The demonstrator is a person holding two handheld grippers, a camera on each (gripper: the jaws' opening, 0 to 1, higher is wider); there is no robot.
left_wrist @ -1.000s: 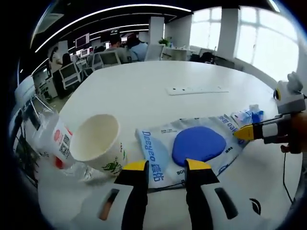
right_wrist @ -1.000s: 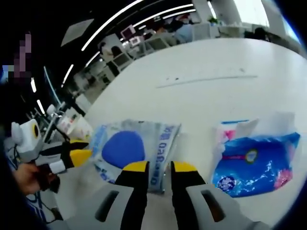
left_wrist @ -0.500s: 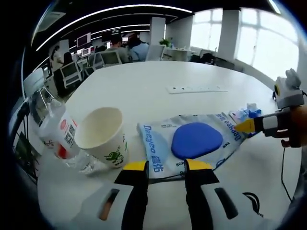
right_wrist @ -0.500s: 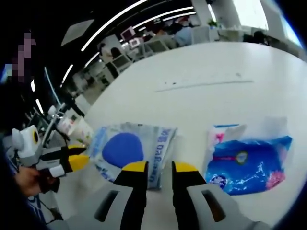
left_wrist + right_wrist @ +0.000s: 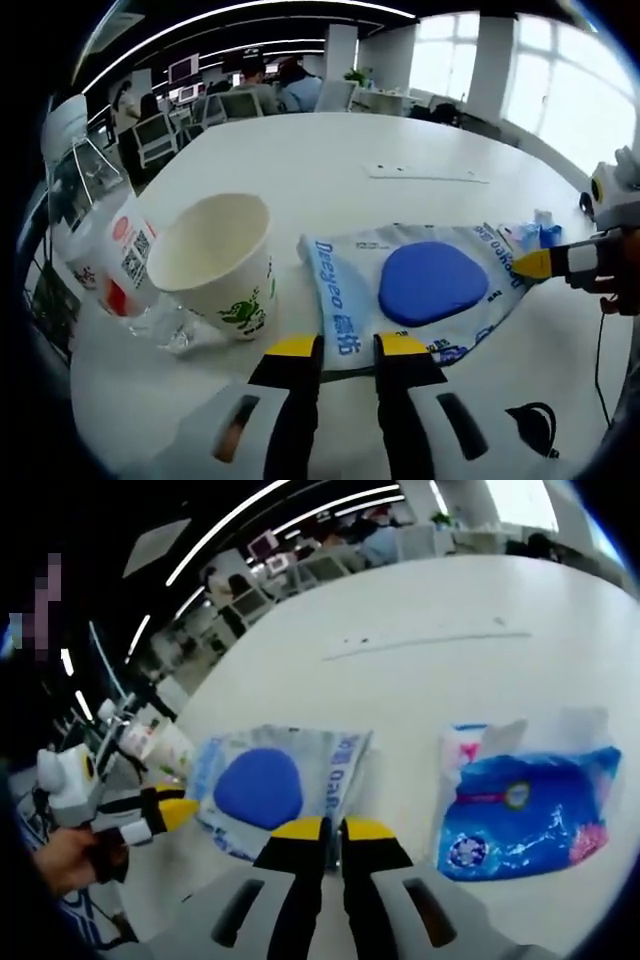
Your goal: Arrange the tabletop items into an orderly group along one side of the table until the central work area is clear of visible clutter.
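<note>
It was an open-plan office: beyond the large white table (image 5: 330, 160) stood desks with monitors (image 5: 183, 70), office chairs (image 5: 240, 104), seated people (image 5: 298, 85), ceiling strip lights and tall windows (image 5: 580, 90).

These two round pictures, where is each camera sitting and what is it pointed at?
Left gripper view: rides on the left gripper, facing the paper cup, plastic bottle and blue-and-white packet; the right gripper and a hand enter from the right.
Right gripper view: rides on the right gripper, facing the same packet and a blue pouch; the left gripper enters from the left.
Shared: the packet and the white table.
</note>
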